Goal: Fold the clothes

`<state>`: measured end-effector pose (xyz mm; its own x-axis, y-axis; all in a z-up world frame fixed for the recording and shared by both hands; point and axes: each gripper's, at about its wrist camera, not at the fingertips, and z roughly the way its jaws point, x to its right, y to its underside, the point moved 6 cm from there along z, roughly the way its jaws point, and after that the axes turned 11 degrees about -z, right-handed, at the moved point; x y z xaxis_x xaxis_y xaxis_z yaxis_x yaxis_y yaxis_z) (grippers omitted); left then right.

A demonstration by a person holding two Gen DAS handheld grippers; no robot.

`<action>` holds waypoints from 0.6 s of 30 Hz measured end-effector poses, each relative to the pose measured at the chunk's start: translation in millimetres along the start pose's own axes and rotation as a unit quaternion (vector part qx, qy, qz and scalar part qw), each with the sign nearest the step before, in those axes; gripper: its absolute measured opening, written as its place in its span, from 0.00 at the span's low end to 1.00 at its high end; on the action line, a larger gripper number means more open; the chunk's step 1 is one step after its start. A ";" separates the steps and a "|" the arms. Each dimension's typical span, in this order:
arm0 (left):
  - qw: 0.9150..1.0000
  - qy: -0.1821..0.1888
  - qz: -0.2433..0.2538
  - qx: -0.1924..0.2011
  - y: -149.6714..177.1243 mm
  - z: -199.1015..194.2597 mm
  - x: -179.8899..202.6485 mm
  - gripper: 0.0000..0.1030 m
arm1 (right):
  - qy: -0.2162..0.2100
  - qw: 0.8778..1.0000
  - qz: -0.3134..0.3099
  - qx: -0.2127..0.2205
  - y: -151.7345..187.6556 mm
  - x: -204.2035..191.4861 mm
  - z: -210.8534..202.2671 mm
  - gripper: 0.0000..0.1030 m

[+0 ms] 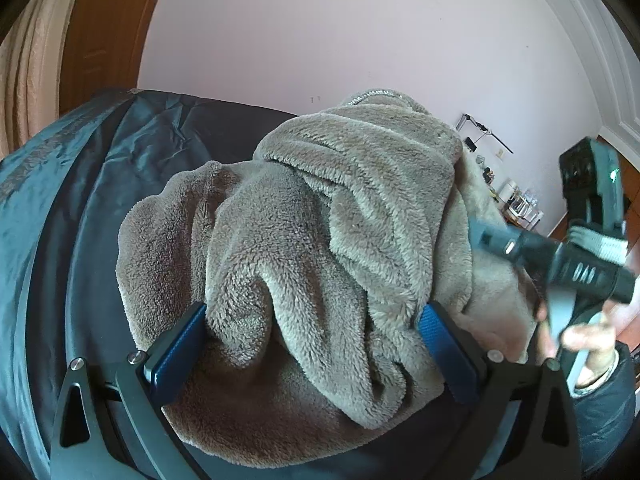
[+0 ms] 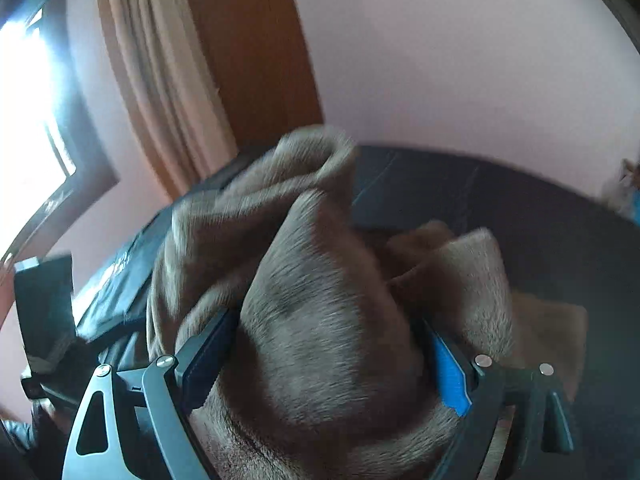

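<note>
Pale pink wall (image 1: 360, 40) behind, a brown wooden door or panel (image 2: 248, 48) and a beige curtain (image 2: 160, 60) off to the side, bright window (image 2: 24, 92) at the far left of the right wrist view. Work surface is a bed or table under a dark teal-black cover (image 1: 120, 168), wrinkled and slightly shiny. Small clutter on a shelf by the far wall, too small to name.

Grey-brown fleece garment (image 1: 320, 220) sits bunched in a rumpled heap on the dark cover, thick folds running in several directions; a zipper edge shows at its top.

Left gripper (image 1: 312, 344): blue-padded fingers (image 1: 180, 344) spread wide, one on each side of a fat fold of fleece. The fold fills the gap between them and the fabric touches or nearly touches both pads, but the heap looks loose, not squeezed. More fleece lies under and ahead of the fingers.

Right gripper (image 2: 332, 360): fingers (image 2: 450, 372) also wide apart, with a big ridge of fleece rising between them and bulging forward past the tips. Fabric brushes the inner faces; cannot tell for sure whether the pads press on it. This view is motion-blurred. Part of the garment spills to the right of the right finger onto the cover.

In the left wrist view the right gripper's body shows at the far right edge, blurred, with the person's hand (image 1: 588, 340) and a dark sleeve cuff beneath it, right beside the garment's right side.
</note>
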<state>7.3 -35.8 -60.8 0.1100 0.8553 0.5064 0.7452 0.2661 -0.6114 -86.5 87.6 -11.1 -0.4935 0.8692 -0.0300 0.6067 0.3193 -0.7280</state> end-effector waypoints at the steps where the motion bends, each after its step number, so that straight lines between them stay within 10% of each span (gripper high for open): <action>1: 1.000 -0.001 0.000 0.000 -0.2 0.1 0.1 0.99 | 0.014 1.000 -0.012 0.001 1.7 -3.5 2.7 0.72; 4: 1.000 -0.011 0.006 -0.003 -2.0 2.4 1.6 1.00 | 0.028 0.999 -0.021 0.020 3.0 -11.6 -4.6 0.28; 18: 1.000 -0.008 0.005 0.012 -19.0 -22.8 0.6 1.00 | 0.277 0.951 0.006 0.141 35.6 31.5 -128.0 0.15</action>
<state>8.2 -50.4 -35.1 0.1062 0.8648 0.4907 0.7279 0.2686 -0.6309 -0.7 174.7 49.7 -0.0368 0.9626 0.2683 0.3814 0.2617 -0.8866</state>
